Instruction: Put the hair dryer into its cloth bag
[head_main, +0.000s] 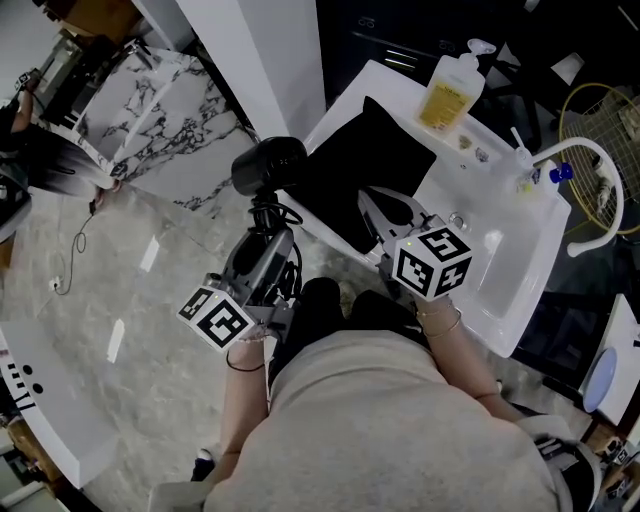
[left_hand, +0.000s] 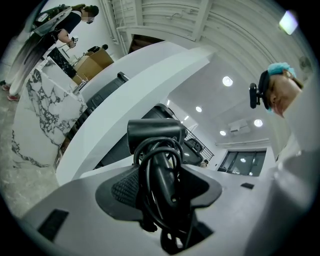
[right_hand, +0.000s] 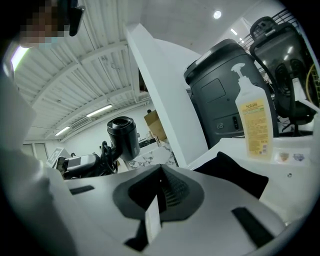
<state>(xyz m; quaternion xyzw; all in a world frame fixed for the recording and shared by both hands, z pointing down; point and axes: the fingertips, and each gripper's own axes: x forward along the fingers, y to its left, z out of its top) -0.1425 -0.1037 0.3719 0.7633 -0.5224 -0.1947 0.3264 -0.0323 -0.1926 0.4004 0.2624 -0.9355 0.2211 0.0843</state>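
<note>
A black hair dryer (head_main: 268, 165) with its cord looped round the handle is held upright in my left gripper (head_main: 264, 218), which is shut on the handle. In the left gripper view the dryer (left_hand: 155, 132) rises straight out of the jaws of the left gripper (left_hand: 160, 175). The black cloth bag (head_main: 372, 165) lies flat on the white counter (head_main: 375, 80), just right of the dryer. My right gripper (head_main: 370, 200) hovers over the bag's near edge with its jaws shut. In the right gripper view a thin white strip (right_hand: 152, 220) stands at the base of the right gripper (right_hand: 161, 169). There the bag (right_hand: 235, 177) lies to the right and the dryer (right_hand: 122, 135) to the left.
A yellow soap bottle (head_main: 450, 90) stands at the counter's back. The sink basin (head_main: 510, 270) and a white faucet (head_main: 590, 160) are to the right. A marble-topped unit (head_main: 170, 110) and a white pillar (head_main: 270, 60) stand left. A grey bin (right_hand: 225, 95) sits behind the counter.
</note>
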